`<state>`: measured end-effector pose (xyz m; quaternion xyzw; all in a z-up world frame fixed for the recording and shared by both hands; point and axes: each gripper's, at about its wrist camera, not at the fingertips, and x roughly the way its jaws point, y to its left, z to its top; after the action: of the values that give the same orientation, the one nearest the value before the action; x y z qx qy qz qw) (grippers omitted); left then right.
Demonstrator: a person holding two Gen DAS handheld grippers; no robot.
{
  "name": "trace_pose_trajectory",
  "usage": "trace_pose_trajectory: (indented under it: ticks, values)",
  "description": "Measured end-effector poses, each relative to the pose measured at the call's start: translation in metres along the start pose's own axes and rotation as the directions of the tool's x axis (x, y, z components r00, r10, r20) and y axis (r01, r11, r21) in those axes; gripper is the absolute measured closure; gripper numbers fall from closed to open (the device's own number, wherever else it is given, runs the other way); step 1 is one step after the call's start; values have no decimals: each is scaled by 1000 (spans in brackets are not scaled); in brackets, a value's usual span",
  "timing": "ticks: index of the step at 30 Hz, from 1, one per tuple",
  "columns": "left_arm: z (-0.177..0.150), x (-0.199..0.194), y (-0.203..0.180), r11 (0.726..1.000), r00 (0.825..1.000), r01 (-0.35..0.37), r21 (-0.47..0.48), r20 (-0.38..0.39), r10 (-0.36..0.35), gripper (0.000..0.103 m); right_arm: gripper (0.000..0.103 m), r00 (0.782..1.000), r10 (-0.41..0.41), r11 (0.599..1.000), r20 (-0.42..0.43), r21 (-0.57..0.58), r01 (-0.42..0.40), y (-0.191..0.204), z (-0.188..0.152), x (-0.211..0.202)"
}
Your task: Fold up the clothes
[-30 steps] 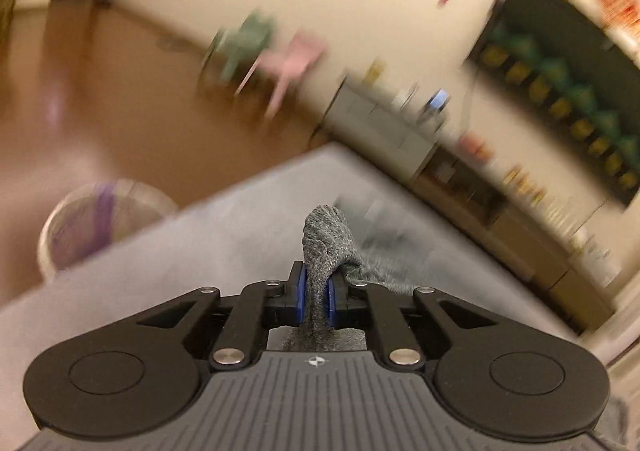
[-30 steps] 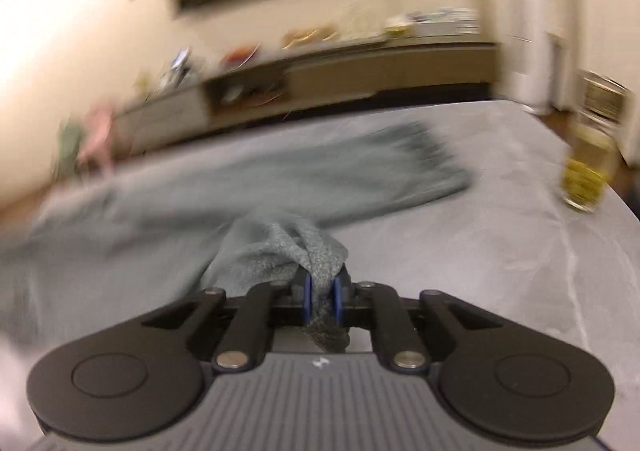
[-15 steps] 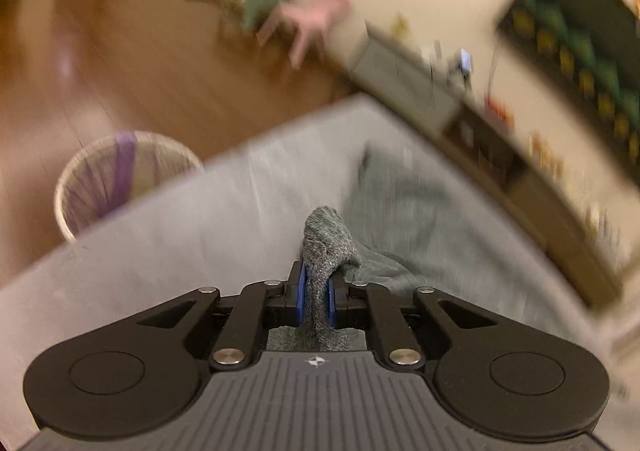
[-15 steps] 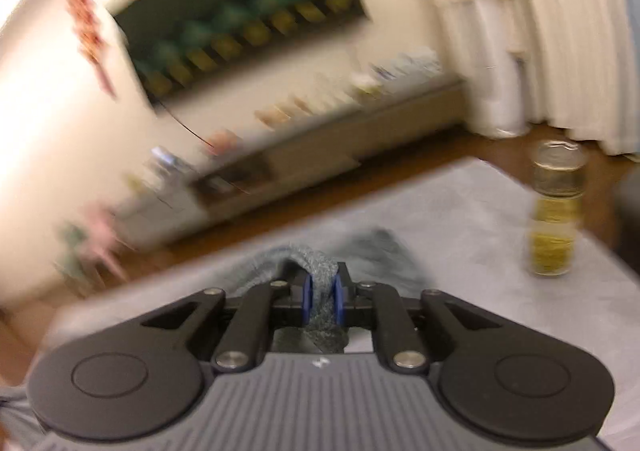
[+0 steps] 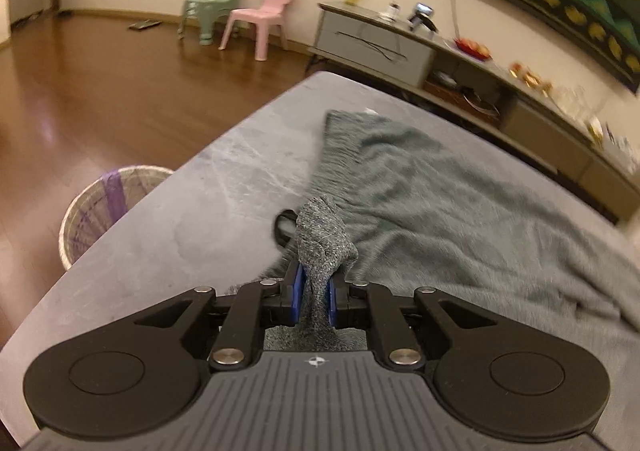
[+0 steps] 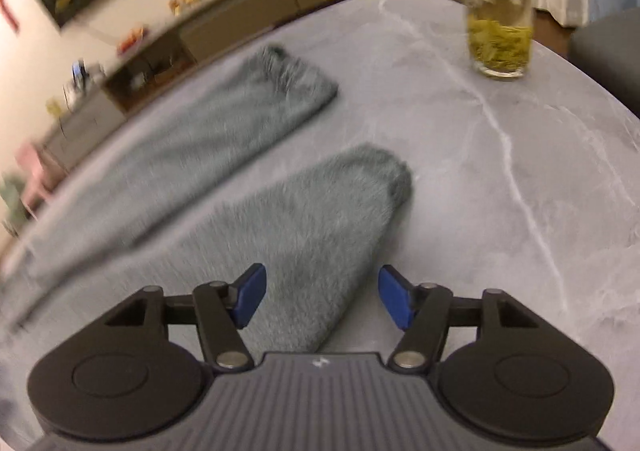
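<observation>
Grey table (image 6: pixel 500 179), fuzzy garment (image 6: pixel 320 235)

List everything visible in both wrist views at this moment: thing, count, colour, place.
garment: one, grey-green, fuzzy, spread on table
table: one, grey marble
glass jar: one, clear with yellow-green contents, far table corner
basket: one, pale with purple, on floor beside table
small chairs: two, green and pink, by wall
sideboard: one, grey, along wall
left tool: shut on garment
right tool: just opened, above garment, pads clear
</observation>
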<state>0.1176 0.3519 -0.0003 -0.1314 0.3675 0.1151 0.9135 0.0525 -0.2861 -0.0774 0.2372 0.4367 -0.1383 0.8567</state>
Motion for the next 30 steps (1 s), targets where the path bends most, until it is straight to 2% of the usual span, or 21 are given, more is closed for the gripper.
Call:
trace_pose_trajectory:
  ticks: [1, 2, 3, 5, 6, 8, 9, 10, 12, 13, 14, 16, 18, 20, 21, 23, 26, 27, 28, 29, 30]
  values:
    - [-2, 0, -3, 1000, 1000, -1, 20, -1, 1, 91, 74, 1000, -19, 999, -2, -49, 19, 7, -2, 1]
    - [-3, -3, -6, 999, 1000, -4, 38, 4, 4, 91, 89, 1000, -25, 995, -4, -95, 25, 12, -3, 3]
    - [-4, -6, -7, 999, 1000, -8, 43, 15, 8, 91, 98, 1000, -25, 991, 1, -131, 25, 16, -4, 3]
    - [-1, -14, -1, 1000, 998, -16, 0, 62, 16, 91, 98, 997, 35, 991, 65, -128, -26, 21, 2, -9]
    - [2, -19, 4, 999, 996, -18, -31, 85, 20, 92, 99, 989, 97, 993, 113, -85, -88, 19, 7, -23]
    - [7, -24, 26, 988, 993, 6, -157, 115, 12, 92, 100, 943, 230, 972, 240, -11, -234, 14, 19, -60]
    - [9, -22, 35, 979, 994, 20, -204, 112, 3, 92, 100, 908, 286, 952, 306, 11, -304, 11, 25, -78]
    - [9, -16, 35, 978, 996, 18, -208, 91, 1, 92, 100, 892, 292, 949, 345, 11, -315, 13, 32, -87]
    - [8, 3, 25, 988, 1000, 2, -151, 14, 0, 92, 100, 907, 218, 974, 361, -16, -227, 25, 46, -79]
    - [6, 8, 17, 993, 1000, -5, -116, -10, 4, 92, 94, 924, 183, 982, 336, -20, -188, 29, 50, -61]
    - [5, 9, 9, 997, 1000, -11, -80, -16, 10, 91, 89, 936, 184, 982, 301, -24, -185, 31, 51, -40]
    - [2, 11, -4, 1000, 999, -21, -16, -25, 21, 91, 56, 940, 239, 970, 243, -11, -244, 26, 44, -12]
    - [1, 6, -10, 1000, 1000, -26, 11, -16, 26, 91, 55, 946, 256, 961, 197, 54, -271, 17, 41, -4]
    - [-1, 3, -10, 999, 1000, -28, 20, -13, 28, 91, 49, 937, 293, 942, 188, 110, -317, 4, 37, -8]
    - [-1, 2, -10, 999, 1000, -27, 23, -11, 27, 91, 46, 941, 291, 938, 175, 143, -317, -3, 34, -10]
    - [-1, -1, -10, 999, 1000, -21, 27, -8, 21, 91, 44, 963, 247, 939, 110, 216, -266, -16, 26, -8]
    - [0, -3, -13, 999, 1000, -7, 32, -1, 7, 90, 45, 972, 230, 952, 48, 199, -235, -14, 23, 6]
    - [0, -3, -14, 999, 1000, -6, 35, 1, 6, 90, 50, 980, 197, 967, 36, 155, -201, -6, 23, 14]
    - [-1, -2, -15, 999, 1000, -6, 39, 2, 6, 90, 83, 988, 149, 984, 40, 95, -152, 6, 25, 19]
    - [-1, -2, -16, 999, 1000, -6, 44, 3, 6, 90, 99, 993, 101, 994, 56, 28, -102, 20, 26, 22]
    - [-1, -2, -17, 999, 1000, -6, 48, 4, 6, 90, 99, 991, 73, 995, 112, -72, -65, 39, 26, 20]
